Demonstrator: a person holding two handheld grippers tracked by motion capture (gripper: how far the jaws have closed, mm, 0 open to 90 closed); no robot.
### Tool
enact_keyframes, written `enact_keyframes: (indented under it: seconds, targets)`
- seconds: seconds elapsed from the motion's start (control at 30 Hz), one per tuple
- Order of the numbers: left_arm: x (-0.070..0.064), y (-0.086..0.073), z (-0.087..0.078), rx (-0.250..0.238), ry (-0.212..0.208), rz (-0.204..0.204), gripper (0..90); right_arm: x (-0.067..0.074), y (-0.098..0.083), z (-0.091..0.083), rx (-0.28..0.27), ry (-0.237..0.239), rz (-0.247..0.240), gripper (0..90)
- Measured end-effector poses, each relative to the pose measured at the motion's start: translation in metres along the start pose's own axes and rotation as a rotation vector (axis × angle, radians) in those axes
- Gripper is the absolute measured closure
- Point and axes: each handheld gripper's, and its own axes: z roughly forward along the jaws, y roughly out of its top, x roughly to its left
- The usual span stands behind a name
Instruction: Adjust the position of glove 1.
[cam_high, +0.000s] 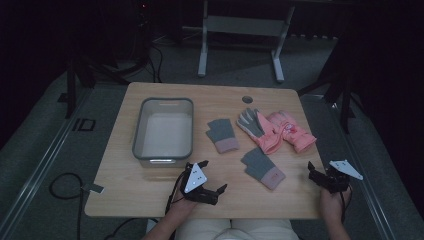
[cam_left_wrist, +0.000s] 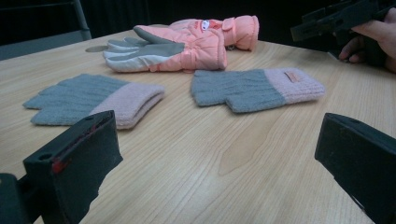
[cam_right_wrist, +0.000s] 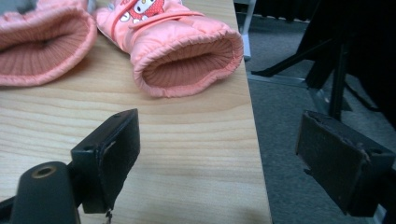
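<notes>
Pale wood makes up the table (cam_high: 150, 200), and on it lie two pairs of gloves and a grey plastic bin (cam_high: 163, 131) toward the left, its inside bare. Just right of the bin rests one grey knit mitten with a pink cuff (cam_high: 222, 135); its twin (cam_high: 262, 167) lies nearer the person, a little to the right and apart from it. Behind them, toward the far right, sits a pair of padded pink ski gloves (cam_high: 277, 131), one overlapping the other, with grey palms and fingers pointing toward the far edge. In the right gripper view their open ribbed cuffs (cam_right_wrist: 187, 60) face the camera near the table's right edge.

Near the front edge, the left gripper (cam_high: 207, 181) is held low over the bare wood, its jaws spread wide with nothing between them, pointed toward the knit mittens. At the right front corner, the right gripper (cam_high: 320, 176) hovers by the table edge, likewise released and empty, aimed at the ski gloves' cuffs. Neither one touches a glove.
</notes>
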Motion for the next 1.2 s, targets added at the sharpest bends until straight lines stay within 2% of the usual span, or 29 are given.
enact_keyframes:
  seconds: [0.1, 0.33, 0.43, 0.6, 0.77, 0.93, 1.07, 1.2]
  targets:
    - [0.0002, 0.0, -0.0001, 0.0, 0.002, -0.002, 0.0, 0.0014, 0.0, 0.0005, 0.007, -0.009, -0.018, 13.8]
    - [-0.0007, -0.0004, -0.0009, -0.005, 0.011, 0.001, 0.0, -0.0023, -0.0001, 0.0003, 0.005, -0.01, 0.023, 13.8]
    - [0.0, -0.0003, -0.0008, -0.004, 0.01, -0.005, 0.0, -0.0021, -0.0005, -0.0007, -0.004, -0.011, 0.02, 13.8]
    - [-0.0015, -0.0004, -0.001, -0.005, 0.016, 0.008, 0.0, -0.0012, -0.0005, -0.0004, 0.004, -0.01, 0.014, 13.8]
    - [0.0002, -0.0001, -0.0005, 0.001, 0.011, -0.007, 0.0, -0.0011, -0.0004, 0.0001, 0.016, -0.018, 0.002, 13.5]
    - [-0.0011, 0.0001, -0.0002, 0.005, 0.003, 0.012, 0.0, -0.001, -0.0002, 0.0005, 0.019, -0.022, 0.004, 13.3]
    - [-0.0009, -0.0001, -0.0005, 0.001, 0.002, 0.007, 0.0, -0.0009, 0.0004, 0.0015, 0.015, -0.023, -0.008, 13.1]
    - [-0.0007, 0.0002, -0.0001, 0.008, 0.001, 0.009, 0.0, 0.0, 0.0015, 0.0017, 0.028, -0.006, -0.012, 13.1]
